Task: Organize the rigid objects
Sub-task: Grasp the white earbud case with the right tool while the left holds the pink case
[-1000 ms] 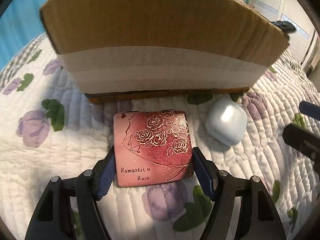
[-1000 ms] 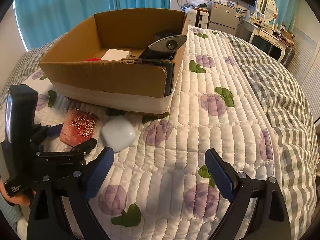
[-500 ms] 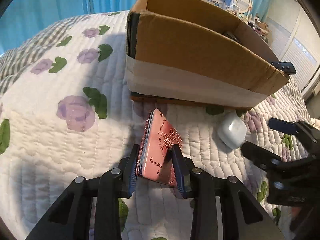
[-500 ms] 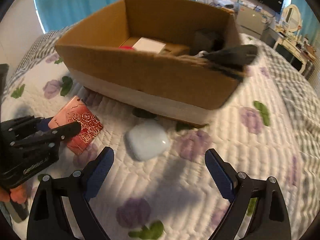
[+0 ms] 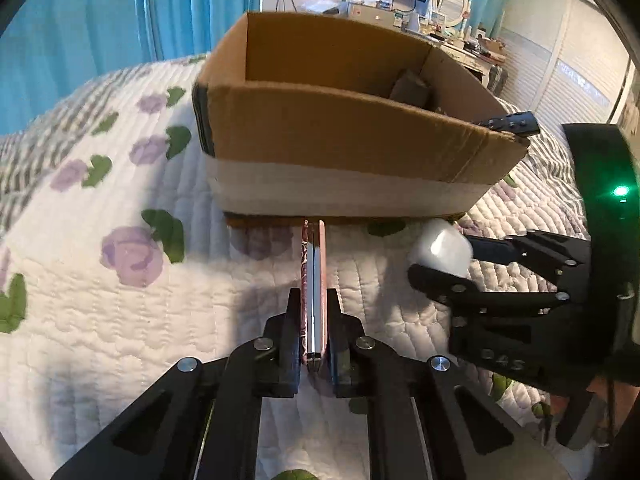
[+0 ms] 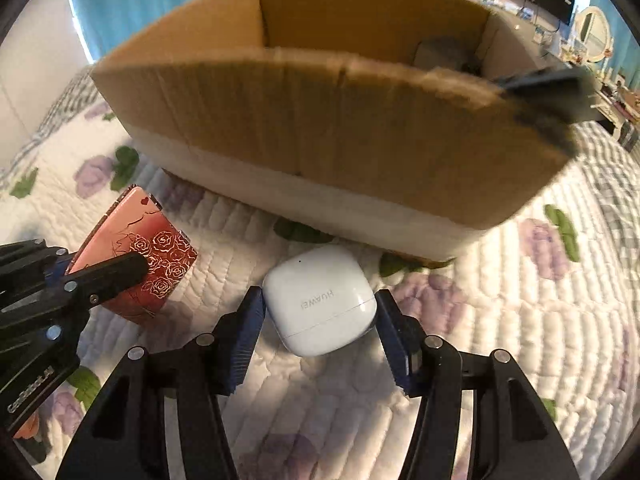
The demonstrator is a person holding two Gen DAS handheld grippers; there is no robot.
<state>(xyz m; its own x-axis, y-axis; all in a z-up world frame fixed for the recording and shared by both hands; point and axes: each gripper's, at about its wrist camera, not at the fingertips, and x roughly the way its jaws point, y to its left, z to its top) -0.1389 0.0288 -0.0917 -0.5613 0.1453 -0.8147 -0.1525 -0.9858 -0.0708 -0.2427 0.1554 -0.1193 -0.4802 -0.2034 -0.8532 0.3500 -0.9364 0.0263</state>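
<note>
My left gripper point(image 5: 314, 312) is shut on a thin pink rose-printed case point(image 5: 314, 280), held on edge just above the quilt; its rose face shows in the right wrist view point(image 6: 136, 256). My right gripper point(image 6: 320, 316) is open, its blue pads on either side of a white earbud case point(image 6: 320, 300) that lies on the quilt; I cannot tell whether they touch it. The white case also shows in the left wrist view point(image 5: 440, 248). An open cardboard box point(image 5: 344, 152) stands right behind both objects.
The box point(image 6: 320, 128) holds a dark block and other items; a black remote point(image 5: 510, 123) sticks out over its right corner. A floral quilted bedspread point(image 5: 120, 280) lies under everything. Blue curtains, a dresser and a TV stand far behind.
My left gripper closed on the pink case and turned it up on edge off the quilt. My right gripper moved in low until its open fingers straddle the white earbud case.
</note>
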